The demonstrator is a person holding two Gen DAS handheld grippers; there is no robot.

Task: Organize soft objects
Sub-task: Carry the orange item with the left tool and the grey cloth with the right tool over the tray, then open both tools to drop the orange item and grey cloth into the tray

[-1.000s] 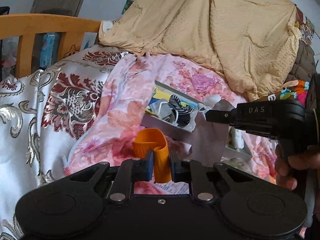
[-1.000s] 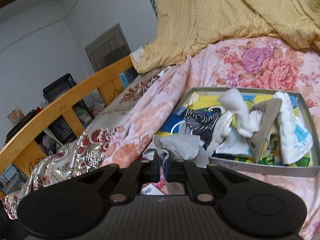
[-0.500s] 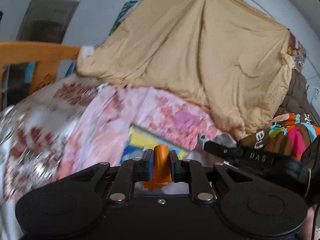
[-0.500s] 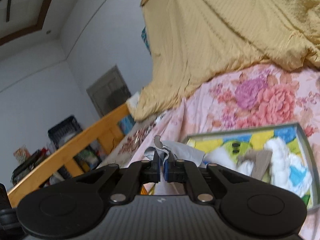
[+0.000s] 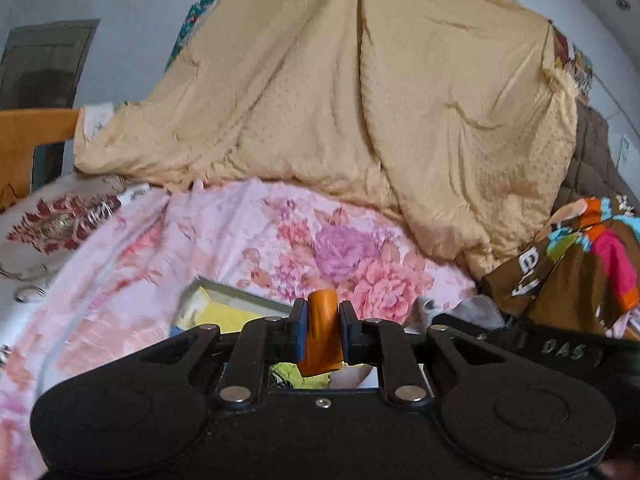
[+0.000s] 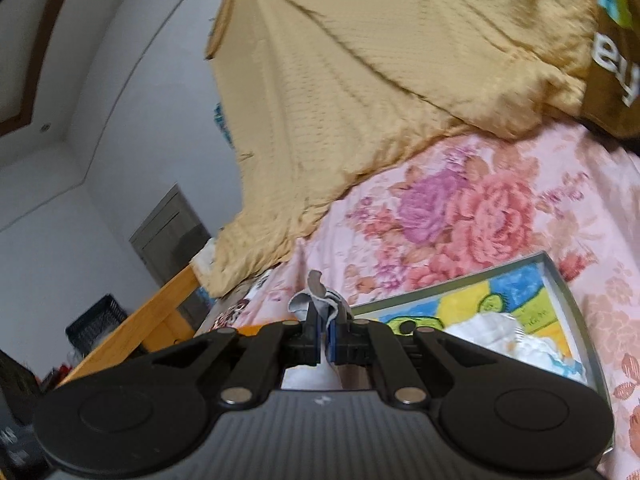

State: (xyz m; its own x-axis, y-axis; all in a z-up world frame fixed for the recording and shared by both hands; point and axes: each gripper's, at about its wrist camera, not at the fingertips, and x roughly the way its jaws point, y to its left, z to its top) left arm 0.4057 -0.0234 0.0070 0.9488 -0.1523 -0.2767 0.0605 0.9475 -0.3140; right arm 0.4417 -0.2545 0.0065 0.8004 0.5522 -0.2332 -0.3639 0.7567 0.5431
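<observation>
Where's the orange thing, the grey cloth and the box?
orange thing [image 5: 322, 330], left wrist view, its middle between the jaws
grey cloth [image 6: 316, 290], right wrist view, its top fold
box [image 6: 562, 280], right wrist view, its grey rim

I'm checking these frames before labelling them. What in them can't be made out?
- Left wrist view: most of the tray and its contents, hidden behind the left gripper; the orange thing it grips is partly covered.
- Right wrist view: the grey cloth in the right gripper, lower part hidden; the tray's near side is covered; the blanket is blurred.
</observation>
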